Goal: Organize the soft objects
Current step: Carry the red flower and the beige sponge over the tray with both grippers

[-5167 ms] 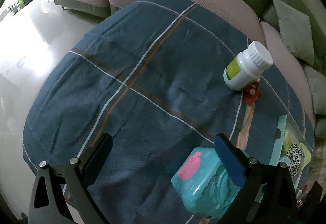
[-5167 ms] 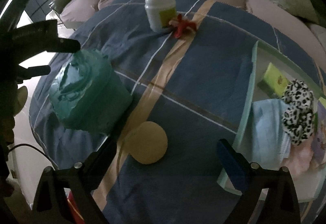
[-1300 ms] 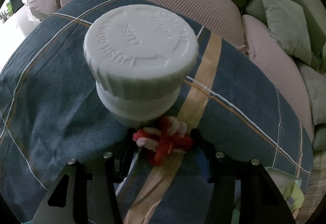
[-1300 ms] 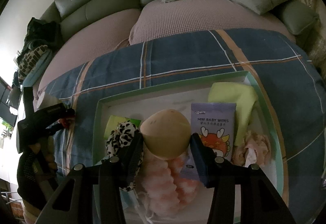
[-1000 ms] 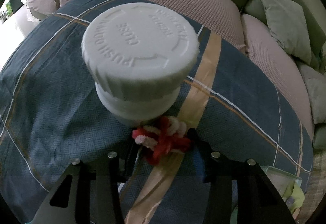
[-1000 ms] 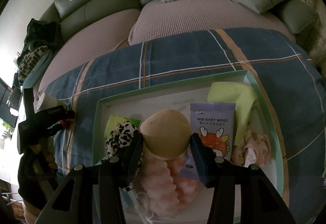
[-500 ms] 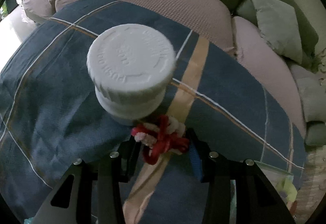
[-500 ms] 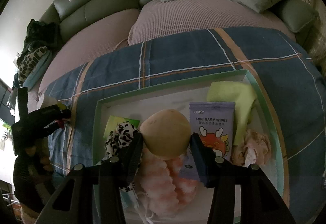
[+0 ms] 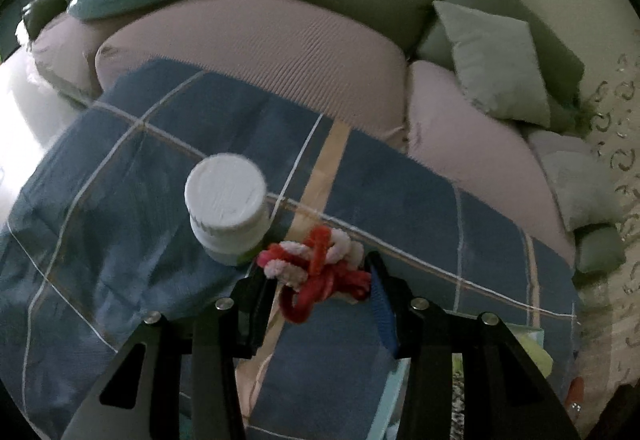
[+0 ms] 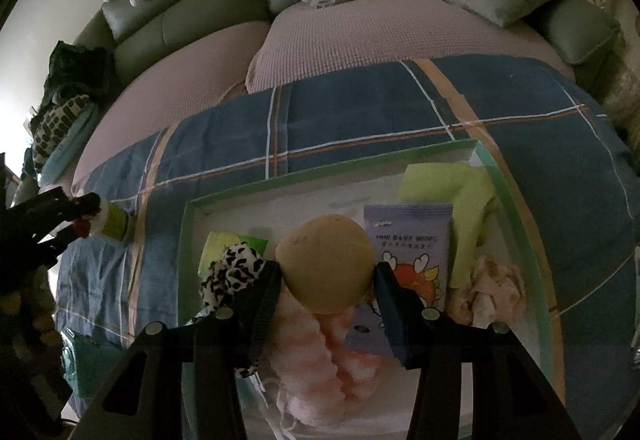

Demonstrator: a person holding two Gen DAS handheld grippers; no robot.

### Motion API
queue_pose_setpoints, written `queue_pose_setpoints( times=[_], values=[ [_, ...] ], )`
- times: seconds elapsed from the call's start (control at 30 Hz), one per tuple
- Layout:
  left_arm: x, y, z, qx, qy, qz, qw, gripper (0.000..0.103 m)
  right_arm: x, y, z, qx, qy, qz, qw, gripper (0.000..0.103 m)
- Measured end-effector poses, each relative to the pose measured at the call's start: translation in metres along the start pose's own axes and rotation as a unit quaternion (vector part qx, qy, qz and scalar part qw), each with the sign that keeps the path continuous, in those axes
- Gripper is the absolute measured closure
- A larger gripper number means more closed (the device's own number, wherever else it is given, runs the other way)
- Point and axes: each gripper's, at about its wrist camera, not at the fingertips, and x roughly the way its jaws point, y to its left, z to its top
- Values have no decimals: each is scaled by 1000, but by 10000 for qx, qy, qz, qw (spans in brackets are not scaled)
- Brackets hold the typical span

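While over tray (image 10: 188, 240) | right gripper (image 10: 326, 276) grips sponge (image 10: 326, 268) | left gripper (image 9: 318, 280) grips pipe-cleaner knot (image 9: 316, 268)

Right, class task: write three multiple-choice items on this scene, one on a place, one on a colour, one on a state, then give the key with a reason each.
1. Where is the wipes pack?
A. in the tray
B. on the sofa
C. beside the bottle

2. What colour is the bottle's cap?
A. blue
B. white
C. red

3. What is the right gripper doing?
A. hanging open over the cloth
B. shut on the puff
C. shut on the pack

Key: 1 A, the pack lies inside the green rim. 2 B, the left wrist view shows a white cap. 3 B, both fingers press the puff's sides, while the left gripper is shut on the red twist.
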Motion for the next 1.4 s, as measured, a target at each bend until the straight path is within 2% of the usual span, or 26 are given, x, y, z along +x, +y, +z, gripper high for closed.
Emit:
queue_pose_setpoints(
  times=[0.23, 0.6, 1.3, 1.4],
  values=[
    [-40, -19, 0, 361, -335, -174, 9986, 57, -15, -6, 3, 112, -267, 42, 9996, 52],
    [-72, -38, -14, 696, -449, -352, 9959, 57, -32, -16, 3, 243, -539, -98, 9982, 52],
    [-71, -87, -78, 1456, 37, -733, 9866, 57, -70, -29, -13, 384, -990, -317, 9938, 52],
    [-60, -87, -98, 1530, 283, -736, 9851, 57, -71, -31, -16, 387, -945, -328, 9942, 52]
  ],
)
